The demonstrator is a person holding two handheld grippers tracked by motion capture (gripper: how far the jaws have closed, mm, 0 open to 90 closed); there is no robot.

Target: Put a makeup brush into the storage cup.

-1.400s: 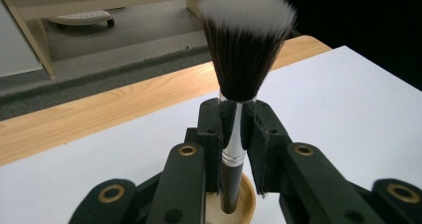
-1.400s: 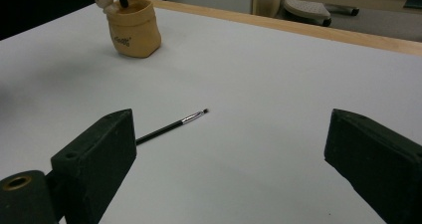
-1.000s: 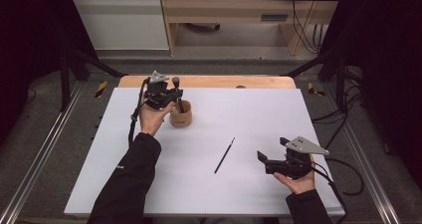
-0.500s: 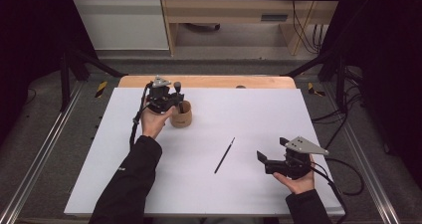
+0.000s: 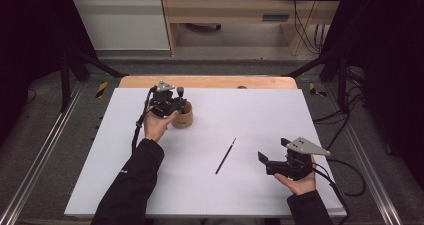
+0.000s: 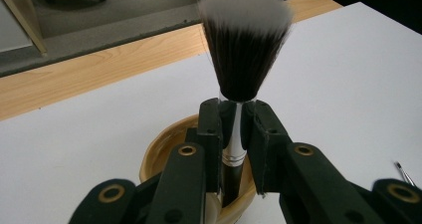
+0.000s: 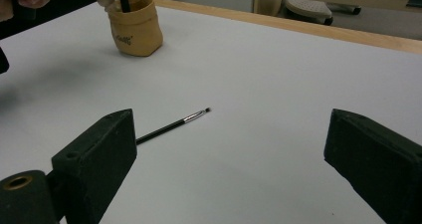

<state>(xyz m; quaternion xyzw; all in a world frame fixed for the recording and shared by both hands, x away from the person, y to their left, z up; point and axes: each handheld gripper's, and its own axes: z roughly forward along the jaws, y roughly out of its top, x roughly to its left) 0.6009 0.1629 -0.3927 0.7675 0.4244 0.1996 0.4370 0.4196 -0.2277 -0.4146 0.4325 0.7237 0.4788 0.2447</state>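
Makeup brush (image 6: 244,59): fat, dark bristles with pale tips, silver ferrule, dark handle. It stands upright between the jaws of the left hand-held gripper (image 6: 234,129), which are pinched narrow on the ferrule just under the bristle head. The lower end of the handle dips inside the mouth of a small tan pouch-like cup (image 6: 159,152) directly beneath the jaws. Whether the handle touches the cup's bottom I cannot tell.

From the high view, the left hand-held gripper (image 5: 167,104) sits above and just to the near-left of the cup (image 5: 183,117), with the brush head (image 5: 180,91) poking up past the gripper's body. The left hand (image 5: 157,125) grips it from below.

Right hand-held gripper (image 5: 272,160): jaws spread wide, nothing between them, held low over the white bench (image 5: 300,110) in the right hand (image 5: 300,182). Ahead of its jaws, and apart from them, lies a thin liner brush (image 7: 171,126) flat on the bench, its small tip pointing away from that gripper. Farther beyond, well apart, stands the cup (image 7: 135,27) with a dark handle rising out of it.

A strip of bare wood (image 5: 210,81) shows along the bench's far edge.
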